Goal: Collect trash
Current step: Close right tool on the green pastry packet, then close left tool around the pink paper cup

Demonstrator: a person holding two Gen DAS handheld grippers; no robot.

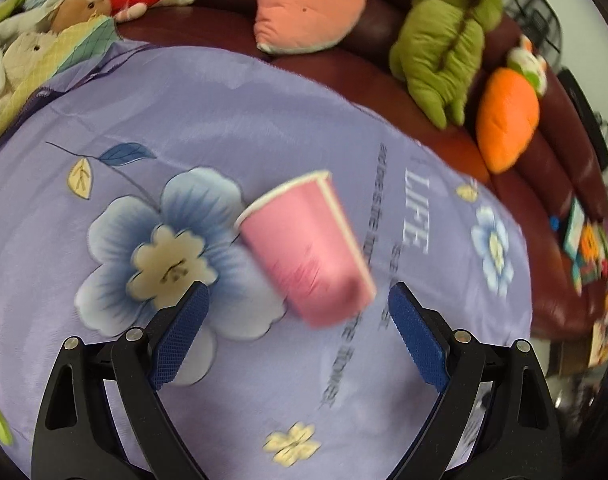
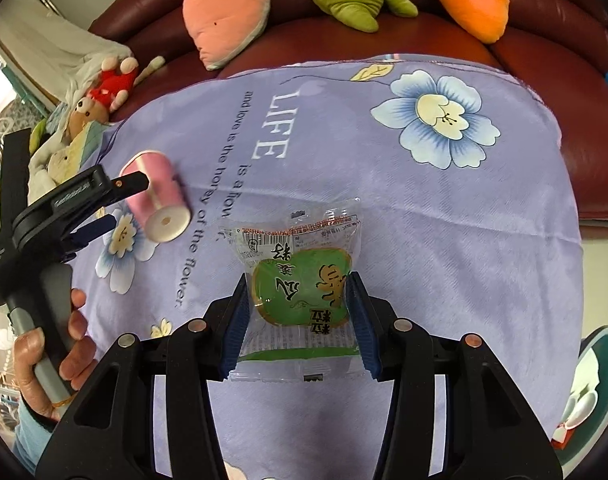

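Snack packet [image 2: 300, 292], clear wrapper w/ green label: clamped between the blue pads of the right hand-held gripper [image 2: 300, 312], pads pressing on both side edges, packet seemingly lifted above the purple flowered cloth [image 2: 444, 220]. So one piece of trash looks picked up but not yet binned.

Pink paper cup [image 1: 304, 248]: lying on its side on the cloth, blurred, rim pointing away from the left wrist cam, base nearest the fingers. Left hand-held gripper [image 1: 298, 328] has its jaws wide apart, cup just ahead of and between the fingertips, no pad touching it as far as I can tell. Right view shows the same tool beside the cup, a hand [image 2: 52, 344] on its handle.

Judgement: roughly midway. Packet secured, cup still to grab, both still to be dropped somewhere. No bin clearly in view; a teal-rimmed object [image 2: 600, 364] at the right edge, can't tell what it is.

Beyond: dark red sofa [image 2: 544, 60] w/ plush toys, incl. orange carrot cushion [image 1: 506, 120].
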